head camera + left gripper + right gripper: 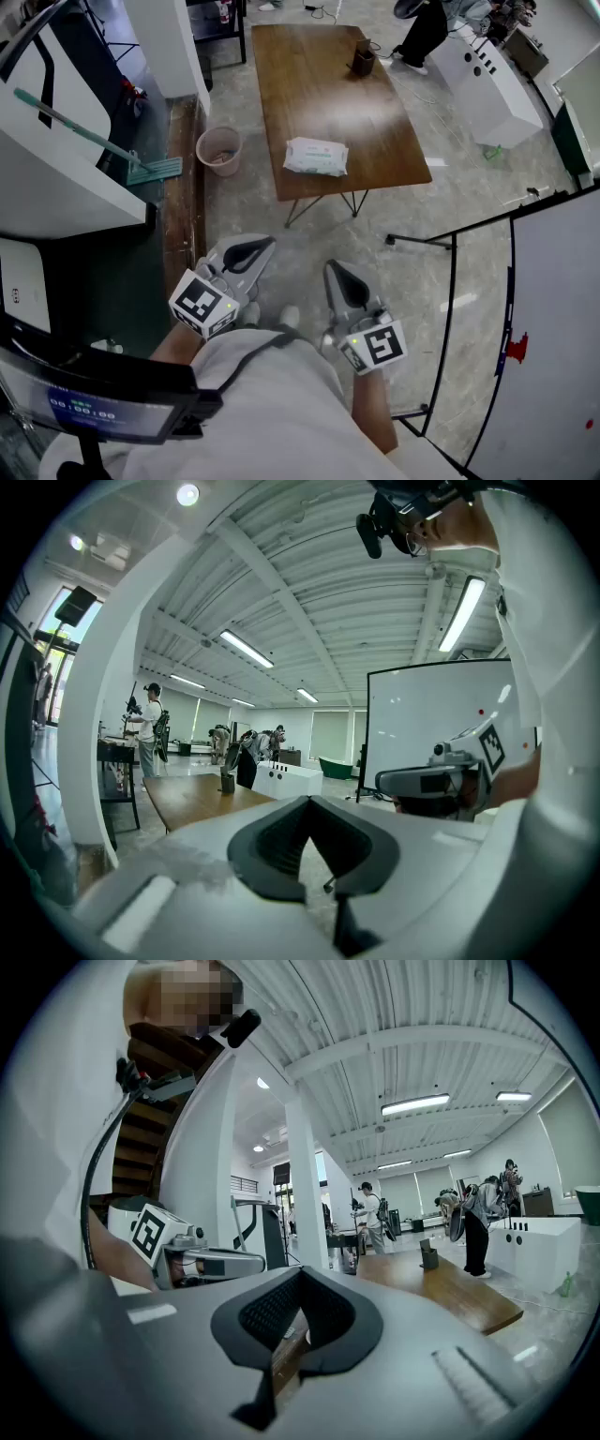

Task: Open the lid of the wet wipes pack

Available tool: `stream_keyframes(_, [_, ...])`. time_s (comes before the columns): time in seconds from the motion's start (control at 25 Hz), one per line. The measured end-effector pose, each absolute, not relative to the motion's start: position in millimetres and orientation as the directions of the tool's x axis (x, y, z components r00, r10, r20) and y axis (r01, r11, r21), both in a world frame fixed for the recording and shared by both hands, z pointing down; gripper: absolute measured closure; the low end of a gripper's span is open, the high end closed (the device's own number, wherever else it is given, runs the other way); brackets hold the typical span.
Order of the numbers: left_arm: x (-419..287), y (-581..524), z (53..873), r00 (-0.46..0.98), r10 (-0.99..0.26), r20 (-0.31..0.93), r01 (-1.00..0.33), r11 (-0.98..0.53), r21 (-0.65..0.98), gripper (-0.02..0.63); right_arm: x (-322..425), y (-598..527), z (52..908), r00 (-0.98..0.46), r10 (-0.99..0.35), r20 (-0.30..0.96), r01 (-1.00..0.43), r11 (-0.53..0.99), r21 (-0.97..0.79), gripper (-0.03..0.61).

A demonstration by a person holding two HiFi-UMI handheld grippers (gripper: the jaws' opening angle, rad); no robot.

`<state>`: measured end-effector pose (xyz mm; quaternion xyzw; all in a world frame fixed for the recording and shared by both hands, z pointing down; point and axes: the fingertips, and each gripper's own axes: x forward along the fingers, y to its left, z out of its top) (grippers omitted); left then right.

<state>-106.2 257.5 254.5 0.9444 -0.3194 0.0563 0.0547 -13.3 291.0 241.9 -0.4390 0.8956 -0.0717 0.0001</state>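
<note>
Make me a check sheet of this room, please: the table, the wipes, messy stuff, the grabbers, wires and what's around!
Surface: wooden table on thin metal legs.
Job's things: wet wipes pack lying flat near the table's close end; lid too small to judge.
Clutter: dark holder at the far end.
Grippers: left gripper and right gripper both shut, empty, short of the table.
Cables: dark cord across the person's shirt.
Surroundings: pink bucket, green mop, whiteboard, another person beyond.
</note>
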Motion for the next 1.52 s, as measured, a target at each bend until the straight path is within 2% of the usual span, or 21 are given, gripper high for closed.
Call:
stream_keyframes(0.52, [-103, 272, 258, 0.779, -0.610, 0.145, -0.623, -0.779, 0.069, 0.608, -8, 298, 246, -0.634, -0.771, 0.067, -0.770, 0.620, -0.150, 0.571])
stream_keyframes(0.88, [-127, 268, 255, 0.807, -0.578, 0.122, -0.589, -0.805, 0.077, 0.607, -19, 295, 236, -0.563, -0.826, 0.035, -0.818, 0.551, -0.163, 0.569])
stream_keyframes(1.52, [-176, 270, 269, 0.847, -0.520, 0.110, -0.531, -0.840, 0.110, 0.607, -62, 304, 249, -0.499, -0.863, 0.078, -0.865, 0.490, -0.112, 0.569])
